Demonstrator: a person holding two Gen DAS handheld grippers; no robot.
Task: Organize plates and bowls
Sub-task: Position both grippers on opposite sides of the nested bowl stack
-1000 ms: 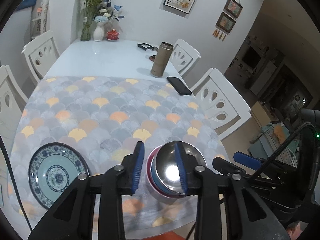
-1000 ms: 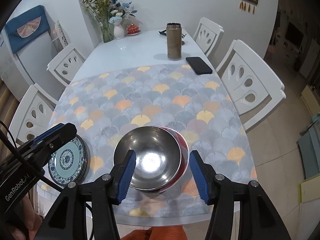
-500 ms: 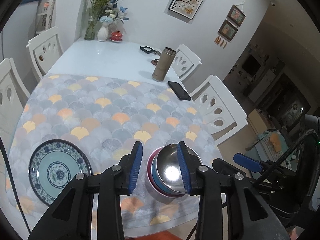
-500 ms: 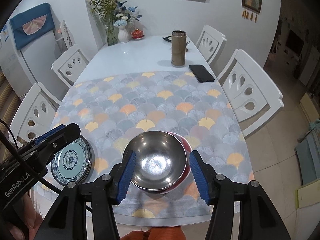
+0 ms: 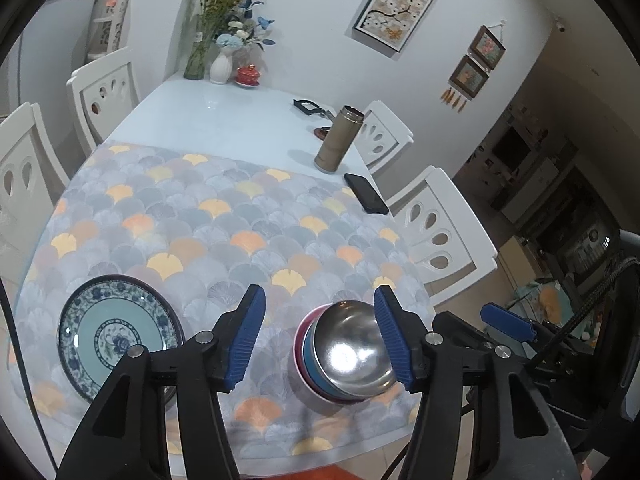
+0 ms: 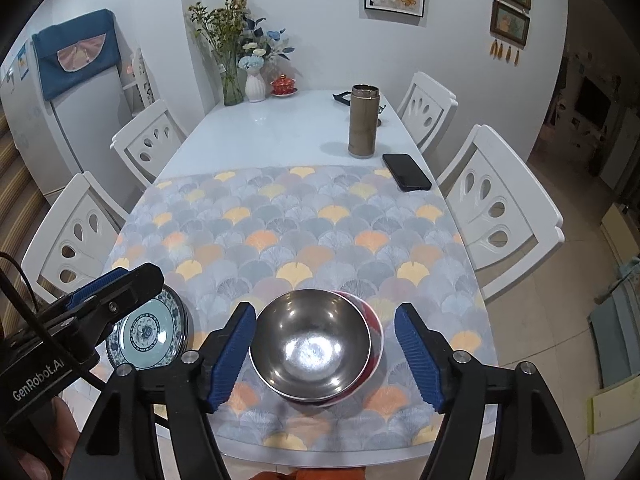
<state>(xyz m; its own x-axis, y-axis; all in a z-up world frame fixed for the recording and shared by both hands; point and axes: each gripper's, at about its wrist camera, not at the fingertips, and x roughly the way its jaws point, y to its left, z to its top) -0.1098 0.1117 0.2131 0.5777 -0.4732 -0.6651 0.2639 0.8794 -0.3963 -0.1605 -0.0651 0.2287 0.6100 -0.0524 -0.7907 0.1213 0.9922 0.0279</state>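
A steel bowl (image 6: pixel 312 344) sits nested on top of a blue bowl (image 5: pixel 310 356) and a red bowl (image 6: pixel 374 322) on the patterned mat near the table's front edge. My right gripper (image 6: pixel 326 356) hovers above this stack, its jaws opening, pads clear of the bowl on both sides. My left gripper (image 5: pixel 319 338) hangs just left of the stack, jaws also opening, nothing pressed between them. A blue-patterned plate (image 5: pixel 116 332) lies flat at the front left. The left gripper (image 6: pixel 100 304) partly covers that plate (image 6: pixel 148 332) in the right wrist view.
A tall brown flask (image 6: pixel 363 122) and a black phone (image 6: pixel 406 171) stand on the bare white table (image 6: pixel 272 128) behind the mat. Vases with flowers (image 6: pixel 240 76) sit at the far end. White chairs (image 6: pixel 500 208) line both sides.
Both grippers' jaws have spread wider. The right gripper has lifted a little, so the bowl stack looks smaller. The bowls and the plate have stayed in place.
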